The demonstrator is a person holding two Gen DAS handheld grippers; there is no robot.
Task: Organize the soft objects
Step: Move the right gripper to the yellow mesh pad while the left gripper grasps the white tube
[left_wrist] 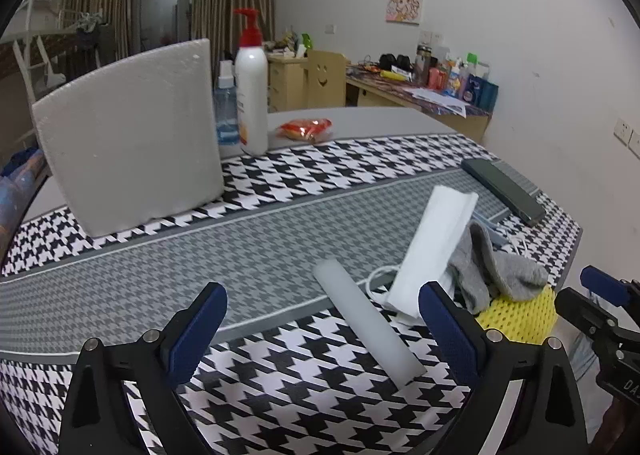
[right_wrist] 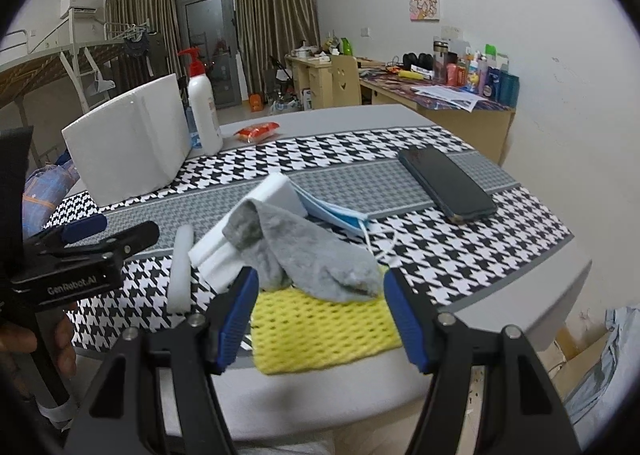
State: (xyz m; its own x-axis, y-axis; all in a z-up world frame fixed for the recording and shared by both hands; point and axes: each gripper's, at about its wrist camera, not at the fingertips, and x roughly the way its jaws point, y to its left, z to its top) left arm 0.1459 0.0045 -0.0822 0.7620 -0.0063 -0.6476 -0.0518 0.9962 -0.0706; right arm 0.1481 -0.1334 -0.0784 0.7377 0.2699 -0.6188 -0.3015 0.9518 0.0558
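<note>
- Step in hand, by my reading: approach, nothing picked up yet; both claws hang over the near edge of the tabletop, above the pile of soft things
- Left gripper (left_wrist: 322, 329): jaws wide apart, nothing between the pads; the white foam tube (left_wrist: 368, 329) lies on the houndstooth cloth (left_wrist: 248, 267) just ahead, between the two fingers in its own view but untouched
- Right gripper (right_wrist: 318, 321): jaws spread roughly two-thirds, holding nothing; grey sock (right_wrist: 304, 255) and yellow foam net (right_wrist: 320, 329) sit just beyond its tips
- Foam tube: long axis runs from the near edge away toward the cloth's middle, leaning slightly left at the far end; flat on the cloth
- Grey sock: draped over the white foam block (right_wrist: 256, 223), its lower end resting on the yellow net; long axis slants from far-left to near-right in the right wrist view
- Blue face mask (right_wrist: 340, 215) lies behind the sock, near the dark phone (right_wrist: 444, 183)
- Next move likely: lower the left claw astride the tube, crosswise to its length, then close gently; soft foam will squash
</note>
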